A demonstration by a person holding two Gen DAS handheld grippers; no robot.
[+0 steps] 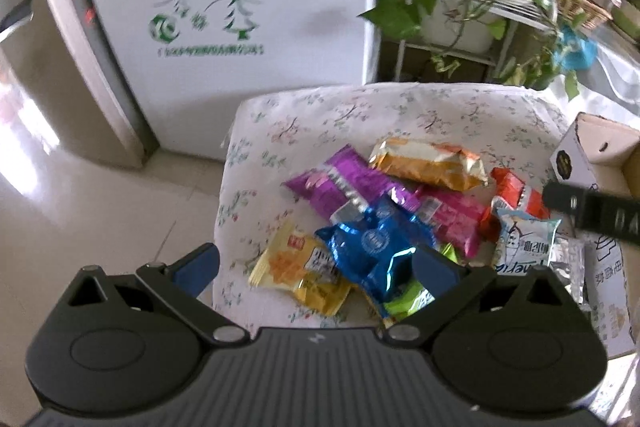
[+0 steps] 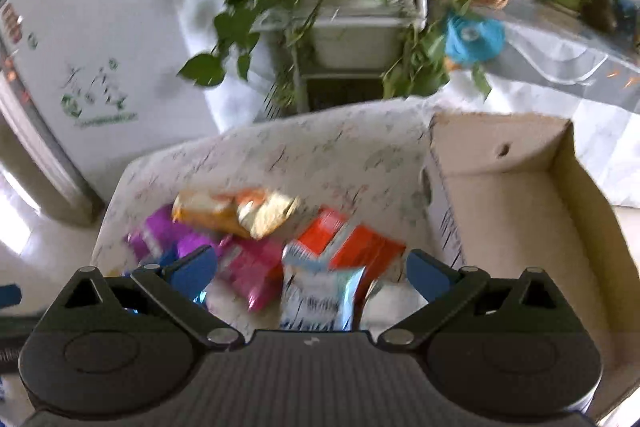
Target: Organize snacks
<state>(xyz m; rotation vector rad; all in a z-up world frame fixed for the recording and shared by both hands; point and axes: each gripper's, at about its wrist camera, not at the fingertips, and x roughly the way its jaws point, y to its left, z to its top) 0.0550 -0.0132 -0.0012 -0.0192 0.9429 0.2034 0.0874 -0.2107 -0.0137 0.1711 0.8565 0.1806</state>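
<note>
Left gripper (image 1: 316, 265): fingers spread wide, grasping nothing, above the near edge of the snack pile.
Right gripper (image 2: 312, 273): released, fingers apart, over the white-and-blue packet (image 2: 320, 297).
Snacks: heaped on the floral-cloth worktop (image 1: 320, 115); blue foil packet (image 1: 372, 247) on top, purple packet (image 1: 340, 183) and orange packet (image 1: 428, 163) farther.
Cardboard box (image 2: 520, 195): right of the pile, just beside it.
Refrigerator (image 1: 224, 7): far left.

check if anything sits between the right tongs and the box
Nothing visible does. The right tongs hang open over the snack pile, and the cardboard box lies open-topped just to their right with a low near wall.
</note>
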